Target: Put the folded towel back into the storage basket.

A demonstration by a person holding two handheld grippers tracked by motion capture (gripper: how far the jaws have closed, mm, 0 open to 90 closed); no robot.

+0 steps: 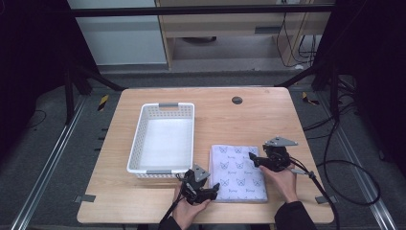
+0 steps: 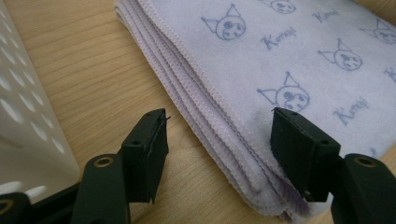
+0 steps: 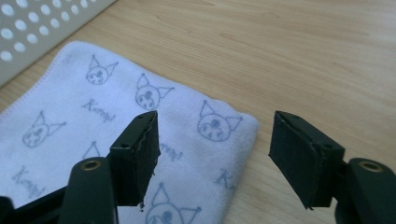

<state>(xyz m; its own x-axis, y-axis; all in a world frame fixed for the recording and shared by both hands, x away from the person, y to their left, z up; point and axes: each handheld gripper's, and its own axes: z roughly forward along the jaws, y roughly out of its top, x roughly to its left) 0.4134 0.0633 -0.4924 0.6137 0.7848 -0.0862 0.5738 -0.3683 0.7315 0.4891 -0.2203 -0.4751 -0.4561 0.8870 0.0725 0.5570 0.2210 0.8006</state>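
Two claws, the left claw [image 1: 214,187] and the right claw [image 1: 253,157], both gape wide at opposite edges of one folded lilac towel [image 1: 238,173] (soft, stitched hems, cat-face print) lying on the wooden table [image 1: 249,112] beside one white perforated plastic basket [image 1: 138,139].

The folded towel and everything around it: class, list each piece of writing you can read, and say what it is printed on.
"Kuromi": my best reading of the slanted script repeated among the cat-like faces on the folded lilac towel; the letters are soft.
White basket: no readable text.
Table: none.
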